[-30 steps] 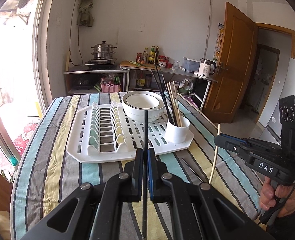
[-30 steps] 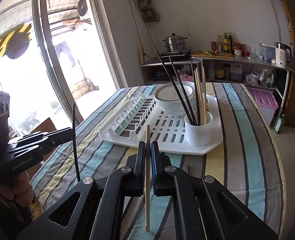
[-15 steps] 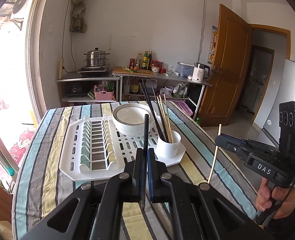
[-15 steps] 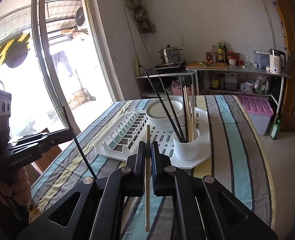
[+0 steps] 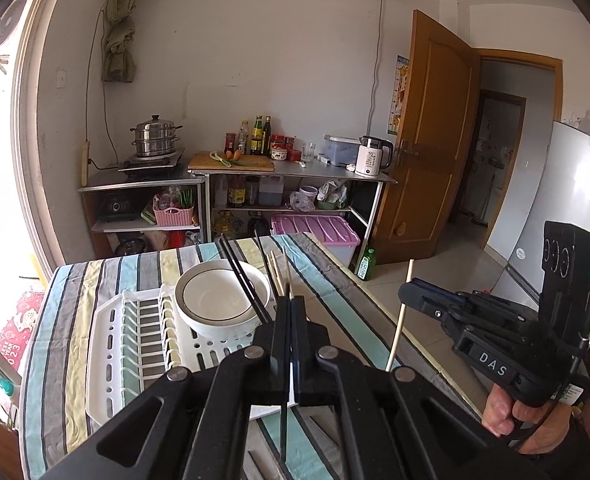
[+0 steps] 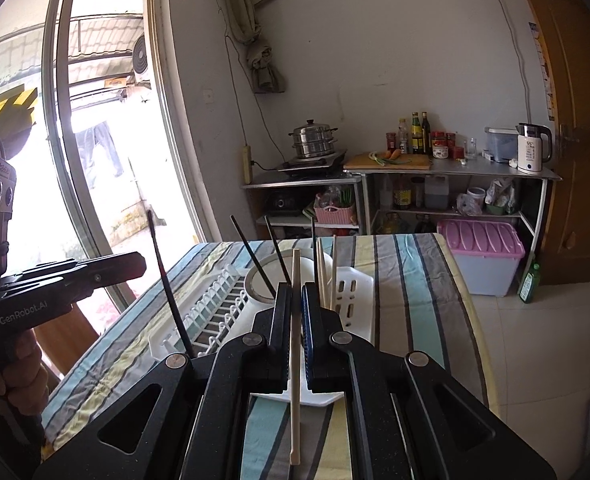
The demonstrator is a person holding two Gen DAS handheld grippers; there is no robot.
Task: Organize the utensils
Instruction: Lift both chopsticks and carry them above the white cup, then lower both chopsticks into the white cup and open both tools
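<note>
Left wrist view: the left gripper (image 5: 290, 312) is clamped on a black chopstick (image 5: 283, 420), which runs upright between the fingers and hangs below them. Compared with one second ago, this gripper sits higher and farther back: the rack (image 5: 107, 344) and bowl (image 5: 221, 300) now appear lower and smaller, and more of the far wall and shelving is in frame. The cup is hidden behind the fingers; only the chopsticks standing in it (image 5: 279, 276) project above. The right gripper (image 5: 405, 292), at the right edge, pinches a pale chopstick (image 5: 399, 316), tilted slightly, above the striped table (image 5: 335, 292). Right wrist view: the right gripper (image 6: 296, 300) is closed on the pale chopstick (image 6: 294, 360), held near vertical with its lower end over the table (image 6: 415, 280). The left gripper (image 6: 135, 265) appears at the left with the black chopstick (image 6: 169, 280), now leaning more than before. The cup is again hidden by the fingers; its chopsticks (image 6: 323, 276) rise just behind them.
</note>
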